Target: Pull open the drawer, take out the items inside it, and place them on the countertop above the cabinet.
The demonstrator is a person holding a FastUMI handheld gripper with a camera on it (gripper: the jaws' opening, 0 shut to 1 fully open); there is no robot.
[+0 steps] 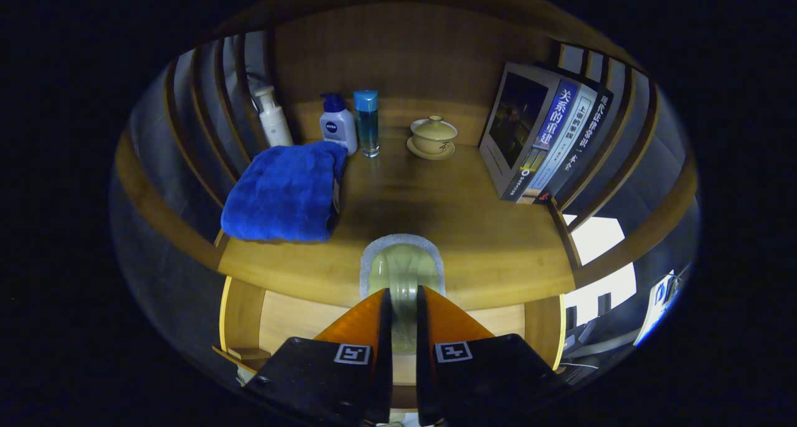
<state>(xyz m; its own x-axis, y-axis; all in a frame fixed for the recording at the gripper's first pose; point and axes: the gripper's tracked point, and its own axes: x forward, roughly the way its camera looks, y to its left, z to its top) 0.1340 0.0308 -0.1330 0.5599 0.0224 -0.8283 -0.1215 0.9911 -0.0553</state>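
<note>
**Carrying a drawer item up to the countertop**

Gripper (403, 302) fingers nearly closed, pinching a pale green cup-like item (403, 271) at twelve o'clock over the countertop (485, 228) edge; open drawer (292, 318) below. Next, I judge: move forward, lower, release.

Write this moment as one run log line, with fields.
hand-held gripper: shut on pale green item | item: above countertop front edge | drawer: open below | countertop: blue towel, books
</note>
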